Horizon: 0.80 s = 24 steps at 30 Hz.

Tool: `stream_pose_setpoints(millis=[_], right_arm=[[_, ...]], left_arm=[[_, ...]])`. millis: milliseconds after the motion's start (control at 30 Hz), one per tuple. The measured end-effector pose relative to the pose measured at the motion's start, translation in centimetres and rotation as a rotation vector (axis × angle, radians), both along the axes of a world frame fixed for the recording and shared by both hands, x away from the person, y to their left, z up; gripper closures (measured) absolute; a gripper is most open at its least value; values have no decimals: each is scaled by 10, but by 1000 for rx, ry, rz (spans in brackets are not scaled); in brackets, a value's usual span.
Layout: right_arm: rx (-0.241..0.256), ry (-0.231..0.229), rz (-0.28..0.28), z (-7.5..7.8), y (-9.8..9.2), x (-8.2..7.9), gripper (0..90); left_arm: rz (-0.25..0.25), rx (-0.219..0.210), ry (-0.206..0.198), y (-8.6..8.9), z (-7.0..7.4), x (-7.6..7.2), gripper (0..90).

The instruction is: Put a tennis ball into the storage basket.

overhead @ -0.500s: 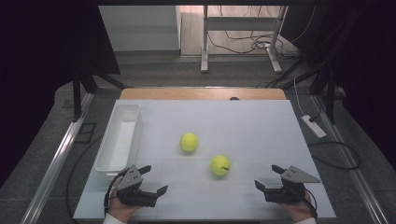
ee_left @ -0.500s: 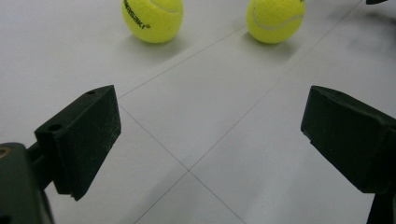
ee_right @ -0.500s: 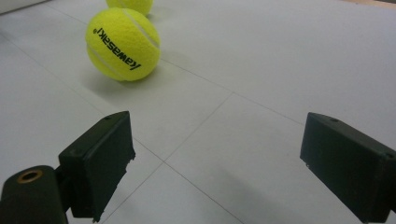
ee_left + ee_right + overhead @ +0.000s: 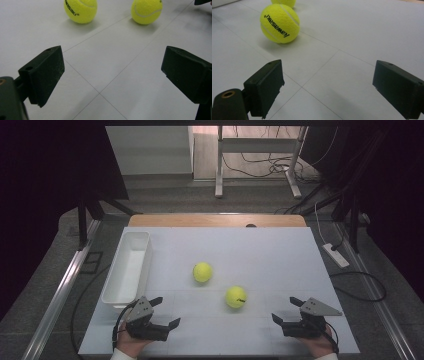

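Two yellow tennis balls lie on the white table (image 4: 260,255). The far ball (image 4: 202,272) (image 4: 80,10) (image 4: 283,2) is near the middle; the near ball (image 4: 235,296) (image 4: 146,11) (image 4: 279,23), printed with black lettering, lies to its right and closer to me. My left gripper (image 4: 166,311) (image 4: 112,72) rests open at the front left, jaws wide apart with bare table between them, both balls ahead of it. My right gripper (image 4: 285,309) (image 4: 329,85) is open at the front right, pointing left toward the near ball, with nothing between its jaws.
A long white bin (image 4: 127,270) stands along the table's left side, just beyond the left gripper. A wooden strip (image 4: 215,220) runs along the table's far edge. Cables (image 4: 350,285) lie on the floor to the right.
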State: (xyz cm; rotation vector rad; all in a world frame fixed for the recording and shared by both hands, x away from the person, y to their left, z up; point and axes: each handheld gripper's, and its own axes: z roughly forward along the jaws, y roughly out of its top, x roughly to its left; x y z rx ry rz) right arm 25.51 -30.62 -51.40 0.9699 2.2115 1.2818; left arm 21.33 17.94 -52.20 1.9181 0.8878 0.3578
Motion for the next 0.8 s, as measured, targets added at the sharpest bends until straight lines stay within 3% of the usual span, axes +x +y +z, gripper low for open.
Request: stream_pose_setpoints(millis=[467, 567, 800], right_arm=[[-8, -10, 14, 0, 1, 0, 94], [-9, -8, 14, 0, 1, 0, 94], [-17, -7, 7, -1, 0, 1, 94]], left_arm=[[12, -6, -4, -1, 5, 1, 57], [20, 28, -12, -6, 6, 2, 57], [14, 32, -19, -12, 11, 4, 61]])
